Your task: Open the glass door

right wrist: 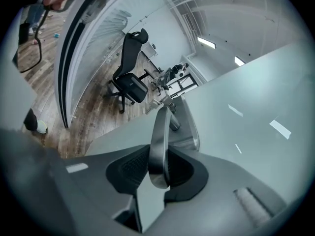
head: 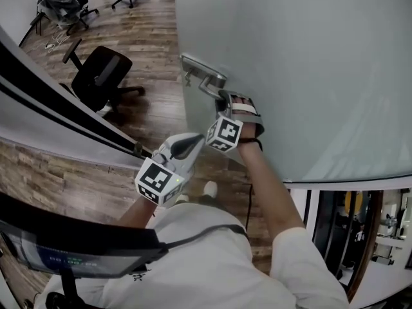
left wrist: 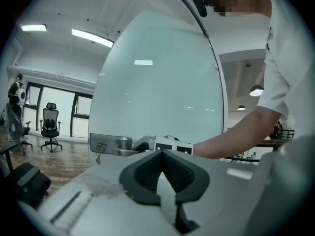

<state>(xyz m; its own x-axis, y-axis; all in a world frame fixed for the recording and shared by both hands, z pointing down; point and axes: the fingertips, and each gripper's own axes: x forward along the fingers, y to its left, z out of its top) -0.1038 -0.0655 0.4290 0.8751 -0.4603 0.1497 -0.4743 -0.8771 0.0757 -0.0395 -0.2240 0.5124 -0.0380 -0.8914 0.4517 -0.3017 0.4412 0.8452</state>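
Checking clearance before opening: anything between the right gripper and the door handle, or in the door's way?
Nothing between them: the right gripper is shut on the handle. A black office chair stands past the free edge of the glass door; whether it's in the swing I can't tell.

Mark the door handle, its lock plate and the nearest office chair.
door handle (right wrist: 158, 141), right gripper view, middle of the lever.
lock plate (left wrist: 118, 142), left gripper view, metal face right of the keyhole.
office chair (head: 103, 69), head view, on its black upholstery.
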